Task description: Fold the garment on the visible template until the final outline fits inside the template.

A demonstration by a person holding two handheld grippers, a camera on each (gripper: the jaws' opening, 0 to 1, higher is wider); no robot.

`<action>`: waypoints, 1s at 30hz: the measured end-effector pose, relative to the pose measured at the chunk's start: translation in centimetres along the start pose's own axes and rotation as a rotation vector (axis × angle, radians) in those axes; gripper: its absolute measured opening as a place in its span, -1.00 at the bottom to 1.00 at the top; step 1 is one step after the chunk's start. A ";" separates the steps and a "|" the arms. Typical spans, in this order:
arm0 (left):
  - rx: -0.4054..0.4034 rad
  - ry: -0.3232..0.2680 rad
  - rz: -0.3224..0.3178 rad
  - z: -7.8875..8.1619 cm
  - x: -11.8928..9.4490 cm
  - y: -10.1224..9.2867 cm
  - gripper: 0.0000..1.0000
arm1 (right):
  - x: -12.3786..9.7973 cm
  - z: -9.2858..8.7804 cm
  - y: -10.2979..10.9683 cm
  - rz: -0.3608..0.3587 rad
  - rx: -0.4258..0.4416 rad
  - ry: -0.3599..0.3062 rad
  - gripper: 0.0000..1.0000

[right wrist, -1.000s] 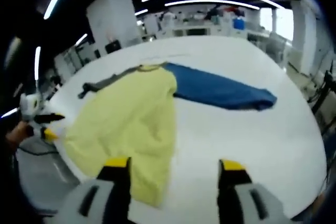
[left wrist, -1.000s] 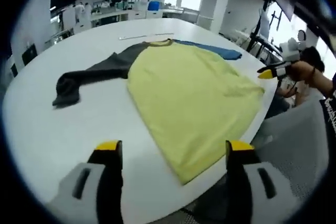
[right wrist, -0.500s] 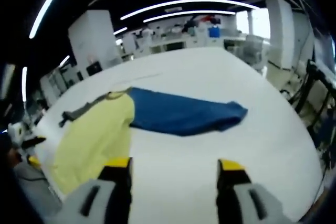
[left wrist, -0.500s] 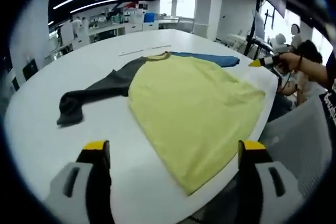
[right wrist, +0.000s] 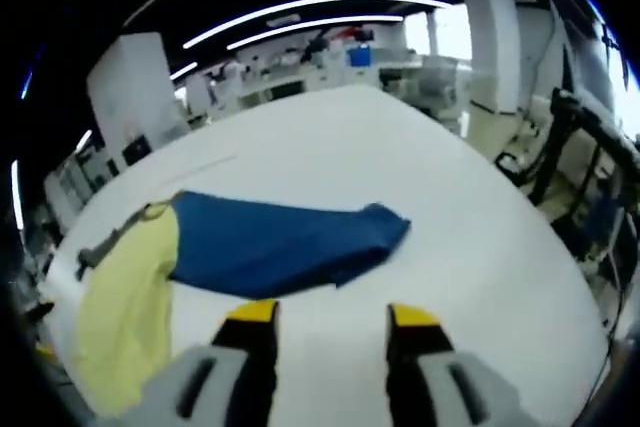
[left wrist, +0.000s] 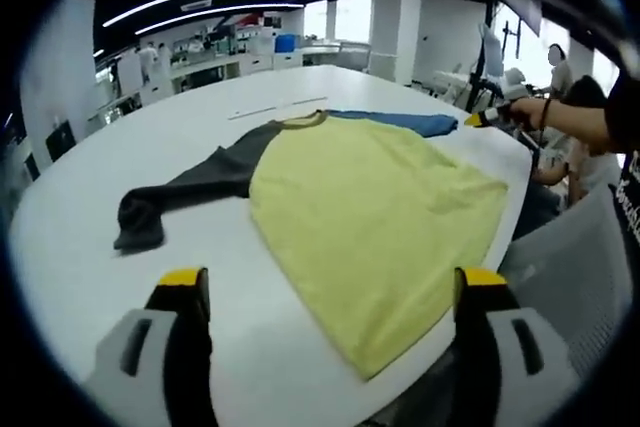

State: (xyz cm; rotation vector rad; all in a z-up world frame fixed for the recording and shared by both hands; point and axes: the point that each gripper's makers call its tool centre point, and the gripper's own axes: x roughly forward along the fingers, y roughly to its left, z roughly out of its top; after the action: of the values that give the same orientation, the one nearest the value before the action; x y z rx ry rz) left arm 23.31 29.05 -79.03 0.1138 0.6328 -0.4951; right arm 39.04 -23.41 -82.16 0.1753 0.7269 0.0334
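Note:
A garment lies flat on the white round table (left wrist: pixel 90 277). It has a yellow body (left wrist: pixel 380 207), a dark grey sleeve (left wrist: pixel 180 187) and a blue sleeve (left wrist: pixel 400 122). My left gripper (left wrist: pixel 332 282) hangs open above the near hem, holding nothing. My right gripper (left wrist: pixel 488 118), held by a person's hand, hovers beside the blue sleeve's end. In the right gripper view the blue sleeve (right wrist: pixel 280 242) lies just ahead of the open right gripper (right wrist: pixel 331 315), with the yellow body (right wrist: pixel 120 307) to its left and the grey sleeve (right wrist: pixel 100 244) beyond.
A thin pale strip (left wrist: pixel 275 107) lies on the table beyond the collar. The yellow hem hangs near the table's edge (left wrist: pixel 440 332). A grey chair (left wrist: pixel 570 277) and a person (left wrist: pixel 600 117) are at the right. Desks and pillars stand far behind.
The right gripper has swung past the yellow body to the blue sleeve's end, and its jaws have narrowed a little. The left gripper's jaws widened, then stayed put.

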 end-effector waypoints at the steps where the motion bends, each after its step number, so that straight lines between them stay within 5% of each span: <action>1: -0.001 0.002 0.002 -0.1 0.0 0.1 0.98 | 0.2 0.1 0.0 -0.001 -0.002 -0.001 -0.26; 17: -0.023 0.030 0.035 0.2 -0.1 -1.1 0.93 | 3.9 1.0 -0.3 -0.064 -0.085 0.024 -0.62; 23: -0.032 0.034 0.046 0.3 -0.3 -1.5 0.90 | 3.9 0.8 -0.4 -0.081 -0.120 0.032 -0.95; 30: -0.030 0.030 0.051 0.7 -0.4 -1.4 0.88 | 3.1 0.9 -1.1 -0.089 -0.144 0.033 -1.00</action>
State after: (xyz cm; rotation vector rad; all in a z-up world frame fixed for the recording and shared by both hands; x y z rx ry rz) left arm 22.74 27.76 -78.17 0.1087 0.6645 -0.4348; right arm 41.88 -24.37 -83.76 0.0052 0.7613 0.0037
